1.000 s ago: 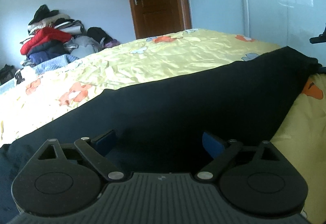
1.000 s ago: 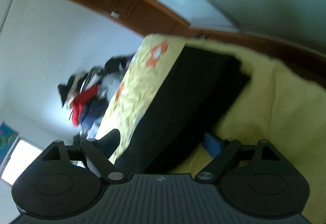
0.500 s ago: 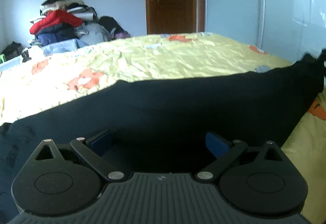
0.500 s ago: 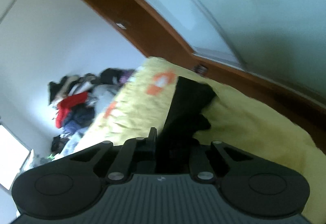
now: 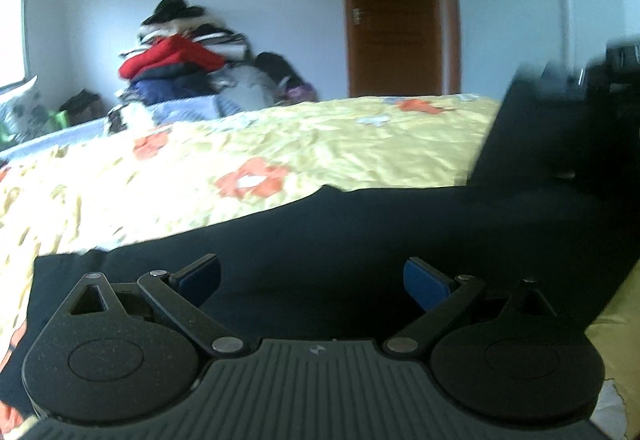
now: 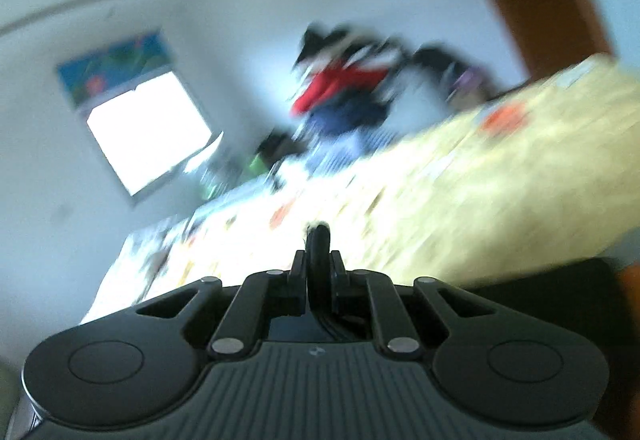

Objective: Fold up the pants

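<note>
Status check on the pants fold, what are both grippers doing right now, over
Left gripper open, low over the pants. Right gripper shut on a pinch of the dark fabric, one end raised off the bed. Nothing in the way.

Your left wrist camera sits low and close over the dark pants (image 5: 360, 224) on the bed (image 5: 280, 151). It faces across the bed toward the door (image 5: 396, 7) and the clothes pile (image 5: 180, 67). Your right wrist camera is rolled, so the bed (image 6: 500, 179) slopes in its view, and the picture is blurred. It faces the window (image 6: 148, 131). Both views share the bed and the clothes pile (image 6: 344, 87).
</note>
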Motion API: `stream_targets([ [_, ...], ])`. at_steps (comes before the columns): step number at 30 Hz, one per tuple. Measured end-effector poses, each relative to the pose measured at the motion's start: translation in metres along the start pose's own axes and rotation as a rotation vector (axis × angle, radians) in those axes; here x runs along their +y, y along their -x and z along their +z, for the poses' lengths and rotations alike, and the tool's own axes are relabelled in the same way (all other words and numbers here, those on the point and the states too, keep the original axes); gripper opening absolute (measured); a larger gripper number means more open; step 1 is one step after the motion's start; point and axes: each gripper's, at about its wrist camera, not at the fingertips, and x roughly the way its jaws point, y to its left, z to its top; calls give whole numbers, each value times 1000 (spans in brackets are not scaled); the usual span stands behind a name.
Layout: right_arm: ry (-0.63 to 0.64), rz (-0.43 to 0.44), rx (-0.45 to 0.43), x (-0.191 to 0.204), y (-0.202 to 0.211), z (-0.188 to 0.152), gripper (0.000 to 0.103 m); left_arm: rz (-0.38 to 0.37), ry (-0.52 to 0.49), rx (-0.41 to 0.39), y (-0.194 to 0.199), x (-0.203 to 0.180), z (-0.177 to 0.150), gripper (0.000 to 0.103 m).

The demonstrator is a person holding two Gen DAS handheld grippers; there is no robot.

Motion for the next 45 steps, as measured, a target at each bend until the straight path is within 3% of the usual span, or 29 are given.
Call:
stream_targets([
  [5, 20, 75, 183, 26, -56, -49, 11, 34, 62, 14, 4, 19, -5, 99],
  [9, 129, 69, 366, 52, -75, -76, 11, 46, 134, 38, 4, 34, -6, 99],
  [11, 164, 74, 403, 59, -70, -83, 14, 24, 184, 50, 3, 42, -6, 99],
  [13, 182, 72, 375, 61, -51, -82, 14, -32, 250, 67, 3, 51, -5, 99],
  [15, 178, 14, 308, 53, -27, -71, 20, -135, 334, 89, 2, 55, -1, 99],
  [20, 173, -267, 117, 21, 43, -59, 72, -491, 522, 180, -14, 46, 17, 100],
  [23, 157, -375, 67, 5, 67, -60, 73, -629, 579, 268, -33, 26, 26, 100],
  [25, 122, -378, 57, -3, 75, -63, 76, -665, 589, 309, -45, 12, 29, 100],
  [28, 128, -349, 48, -2, 72, -68, 91, -676, 563, 323, -62, -4, 35, 100],
  [32, 194, -326, 74, 10, 61, -71, 92, -715, 542, 377, -94, -17, 38, 100],
  [41, 179, -290, 92, 7, 51, -76, 95, -702, 291, 280, -92, -54, 40, 98],
  [42, 175, -288, 94, 6, 51, -76, 95, -696, 272, 270, -90, -58, 40, 91],
  [43, 176, -289, 96, 6, 50, -77, 96, -691, 258, 267, -88, -60, 39, 73],
  [44, 180, -291, 98, 7, 50, -77, 96, -680, 247, 272, -89, -62, 39, 62],
  [45, 184, -293, 100, 7, 49, -78, 97, -655, 240, 274, -89, -64, 39, 43],
])
